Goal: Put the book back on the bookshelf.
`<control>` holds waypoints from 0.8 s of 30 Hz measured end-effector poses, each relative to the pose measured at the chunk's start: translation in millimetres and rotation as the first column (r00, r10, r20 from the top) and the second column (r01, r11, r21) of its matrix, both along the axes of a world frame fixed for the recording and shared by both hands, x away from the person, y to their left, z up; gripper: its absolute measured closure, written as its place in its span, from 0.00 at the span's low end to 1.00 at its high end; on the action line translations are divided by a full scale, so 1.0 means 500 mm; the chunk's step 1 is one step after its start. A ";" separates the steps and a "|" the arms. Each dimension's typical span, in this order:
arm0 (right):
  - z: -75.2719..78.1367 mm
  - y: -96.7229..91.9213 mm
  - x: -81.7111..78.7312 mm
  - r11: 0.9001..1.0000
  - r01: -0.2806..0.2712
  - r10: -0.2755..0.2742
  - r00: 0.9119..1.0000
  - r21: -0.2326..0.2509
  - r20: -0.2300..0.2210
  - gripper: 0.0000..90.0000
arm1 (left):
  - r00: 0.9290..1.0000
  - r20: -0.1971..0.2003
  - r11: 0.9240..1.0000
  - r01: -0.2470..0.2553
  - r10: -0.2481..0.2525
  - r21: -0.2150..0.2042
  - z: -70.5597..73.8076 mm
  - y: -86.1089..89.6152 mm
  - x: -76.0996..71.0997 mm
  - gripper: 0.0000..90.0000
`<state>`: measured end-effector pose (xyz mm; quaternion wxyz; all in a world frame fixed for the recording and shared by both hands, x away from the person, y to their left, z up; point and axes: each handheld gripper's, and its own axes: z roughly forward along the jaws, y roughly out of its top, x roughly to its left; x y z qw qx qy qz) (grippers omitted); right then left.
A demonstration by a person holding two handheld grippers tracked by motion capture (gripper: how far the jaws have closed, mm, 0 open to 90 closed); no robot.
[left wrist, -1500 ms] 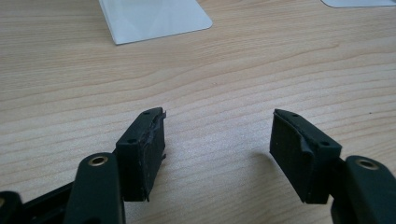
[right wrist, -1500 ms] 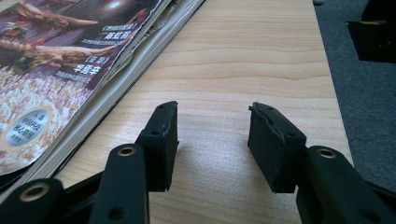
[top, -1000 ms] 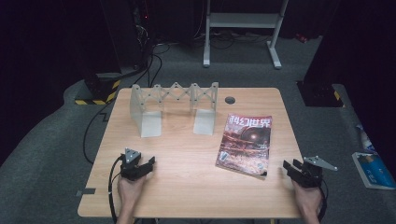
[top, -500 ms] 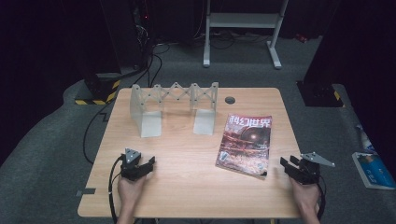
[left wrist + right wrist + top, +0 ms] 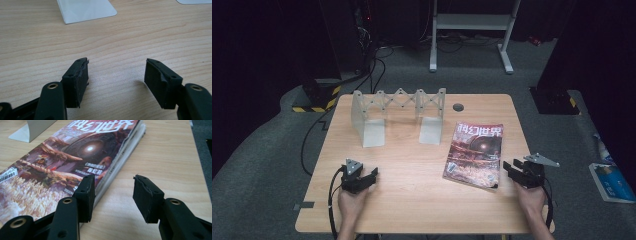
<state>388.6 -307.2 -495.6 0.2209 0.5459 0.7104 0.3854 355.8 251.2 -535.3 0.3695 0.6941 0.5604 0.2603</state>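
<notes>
1. Compared with the earlier high view, only the right gripper [image 5: 518, 169] has moved: it came a little inward, toward the magazine [image 5: 476, 154], while the left gripper [image 5: 365, 178] and everything on the table [image 5: 412, 200] kept their places.
2. Both pairs of jaws stand wide apart and hold nothing. In the right gripper view one black jaw is over the magazine's near corner [image 5: 62, 170] and the other over bare wood, so the spine edge lies in the gap; I cannot tell if a pad touches it.
3. Judging from this, the work is at its beginning: the magazine lies flat at about 3 o'clock of the table centre, not yet gripped or lifted.
4. Its cover is glossy and colourful, with slightly fanned pages.
5. At 12 o'clock stands a pale grey expandable bookend rack [image 5: 398, 107], a zigzag lattice between two smooth flat plates, on light wood grain.
</notes>
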 end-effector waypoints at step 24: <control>-0.021 0.049 0.115 0.999 0.048 -0.050 0.994 -0.024 -0.098 0.50 | 1.000 0.002 0.999 0.010 -0.010 0.036 0.000 -0.005 0.001 0.39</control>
